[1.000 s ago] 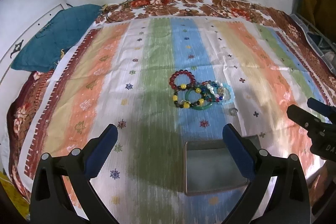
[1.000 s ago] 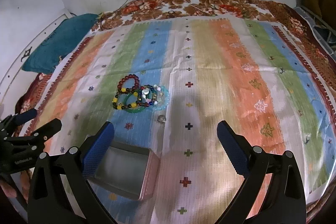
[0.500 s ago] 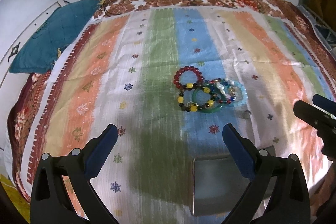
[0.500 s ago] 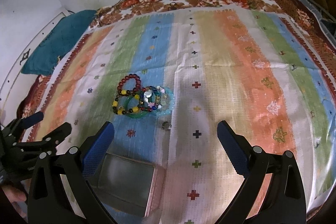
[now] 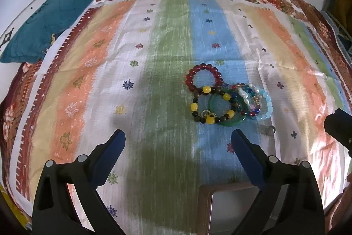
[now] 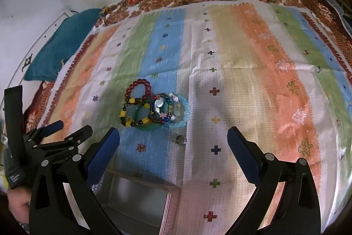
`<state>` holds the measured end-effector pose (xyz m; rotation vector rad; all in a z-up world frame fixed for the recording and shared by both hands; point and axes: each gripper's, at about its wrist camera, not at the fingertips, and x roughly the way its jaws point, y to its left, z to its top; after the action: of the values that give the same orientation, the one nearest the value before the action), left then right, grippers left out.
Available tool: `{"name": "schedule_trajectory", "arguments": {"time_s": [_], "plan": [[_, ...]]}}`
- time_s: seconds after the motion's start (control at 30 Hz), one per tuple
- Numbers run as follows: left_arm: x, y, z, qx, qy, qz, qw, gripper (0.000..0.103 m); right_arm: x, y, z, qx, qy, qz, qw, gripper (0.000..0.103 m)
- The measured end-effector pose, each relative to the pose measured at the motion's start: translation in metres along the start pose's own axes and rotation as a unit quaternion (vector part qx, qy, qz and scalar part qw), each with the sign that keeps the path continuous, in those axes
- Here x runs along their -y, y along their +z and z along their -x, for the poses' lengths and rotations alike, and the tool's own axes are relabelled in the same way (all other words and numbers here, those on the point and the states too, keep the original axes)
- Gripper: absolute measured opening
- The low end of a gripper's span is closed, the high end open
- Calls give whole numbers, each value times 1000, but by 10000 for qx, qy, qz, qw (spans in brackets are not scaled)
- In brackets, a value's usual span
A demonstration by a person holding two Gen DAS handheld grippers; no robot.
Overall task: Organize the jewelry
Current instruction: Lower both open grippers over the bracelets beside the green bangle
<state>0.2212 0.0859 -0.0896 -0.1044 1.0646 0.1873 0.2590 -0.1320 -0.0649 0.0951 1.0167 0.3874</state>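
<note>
Striped bedspread (image 5: pixel 154 72) covers the bed, with the bracelets (image 5: pixel 228 100) heaped together on its blue stripe and a small ring (image 5: pixel 270 130) just beside them; my metal tin (image 6: pixel 140 202) sits near, presumably to receive them. Both my left tool (image 5: pixel 178 147) and right tool (image 6: pixel 173 144) hover spread wide, gripping nothing.

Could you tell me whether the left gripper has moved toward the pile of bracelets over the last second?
Yes. The left gripper has advanced toward the bracelets, which now sit lower and larger in its view.
</note>
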Motion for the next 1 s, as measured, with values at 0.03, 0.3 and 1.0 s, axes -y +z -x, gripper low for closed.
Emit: {"name": "schedule_trajectory", "arguments": {"time_s": [0.03, 0.3, 1.0], "plan": [[1, 1, -2, -14, 1, -19, 10000, 93, 1, 1, -2, -23, 17, -25, 10000, 99], [5, 6, -21, -151, -49, -95, 9998, 86, 9, 9, -28, -306, 254, -292, 9988, 99], [9, 20, -59, -448, -224, -176, 9986, 69, 1, 19, -74, -732, 514, -349, 9954, 64]]}}
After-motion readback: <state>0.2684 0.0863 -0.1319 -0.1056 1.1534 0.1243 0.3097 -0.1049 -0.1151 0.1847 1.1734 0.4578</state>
